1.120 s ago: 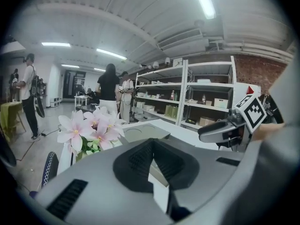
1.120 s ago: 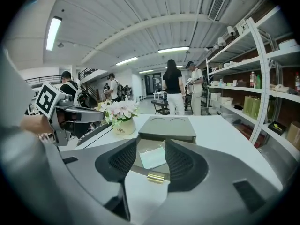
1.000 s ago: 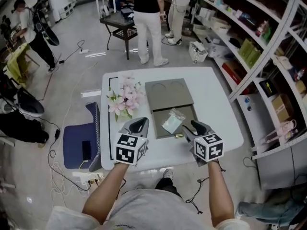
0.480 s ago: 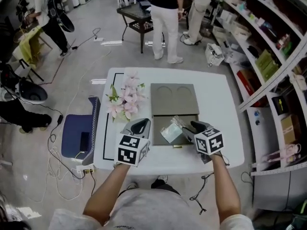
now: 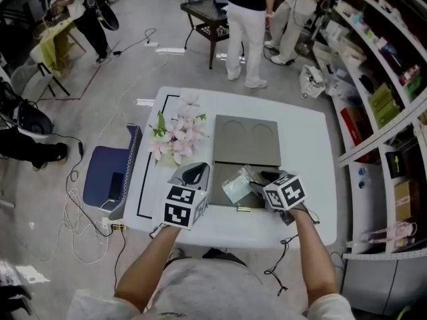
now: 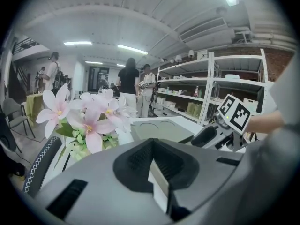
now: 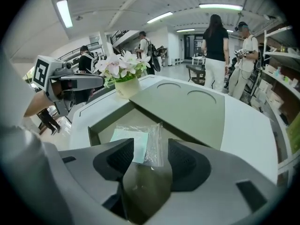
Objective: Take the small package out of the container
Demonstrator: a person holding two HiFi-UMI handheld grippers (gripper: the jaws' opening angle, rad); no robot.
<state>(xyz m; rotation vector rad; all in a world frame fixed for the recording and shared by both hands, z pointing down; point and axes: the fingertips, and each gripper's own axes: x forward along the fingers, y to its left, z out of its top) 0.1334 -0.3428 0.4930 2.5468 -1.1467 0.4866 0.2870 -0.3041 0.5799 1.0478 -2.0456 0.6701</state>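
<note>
The left claw (image 5: 193,174) hangs with its jaws together and nothing between them, the flowers (image 5: 175,135) just ahead of it and to its left; it has no part in this step and is best held off from them. To its right sits the box (image 7: 93,136), with the lid (image 7: 187,111) on the far side and the near half open. The small bag (image 7: 131,142) lies flat on the box floor just ahead of the right claw (image 7: 149,159), its near edge reaching in between the jaws; those jaws are opening and press on nothing. To do the pick well, I judge the tips should dip low, one jaw under the thin film, and close on the stiff pale card rather than on loose plastic; then lift straight up over the near wall, since the slick film may slip.
</note>
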